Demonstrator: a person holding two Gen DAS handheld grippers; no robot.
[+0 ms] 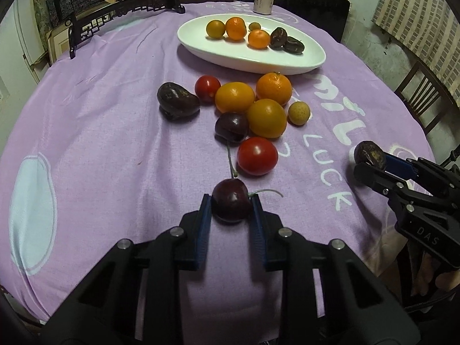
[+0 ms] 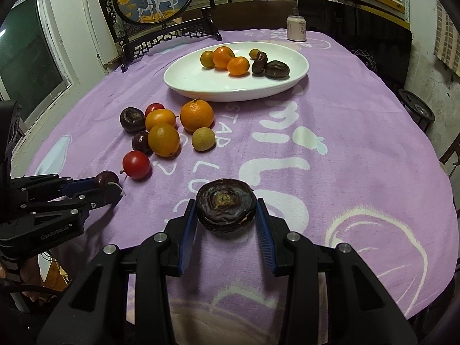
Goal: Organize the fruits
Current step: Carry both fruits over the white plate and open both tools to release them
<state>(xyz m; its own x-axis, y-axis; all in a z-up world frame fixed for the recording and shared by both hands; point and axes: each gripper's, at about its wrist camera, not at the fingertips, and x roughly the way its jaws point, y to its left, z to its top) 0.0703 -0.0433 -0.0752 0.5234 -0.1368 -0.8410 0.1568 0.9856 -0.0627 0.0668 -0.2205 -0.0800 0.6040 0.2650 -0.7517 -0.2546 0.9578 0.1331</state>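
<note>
My left gripper is shut on a dark cherry that rests on the purple cloth, its blue pads pressing both sides. In the right wrist view that same left gripper shows at the left edge with the cherry. A wrinkled dark brown fruit is clamped in my right gripper, which appears as the right gripper at the right edge of the left wrist view. A white oval plate farther back holds several small fruits.
Loose fruits lie between me and the plate: red tomatoes, oranges, a second cherry, a dark fruit, a pale longan. A can and a carved wooden stand are at the table's far side.
</note>
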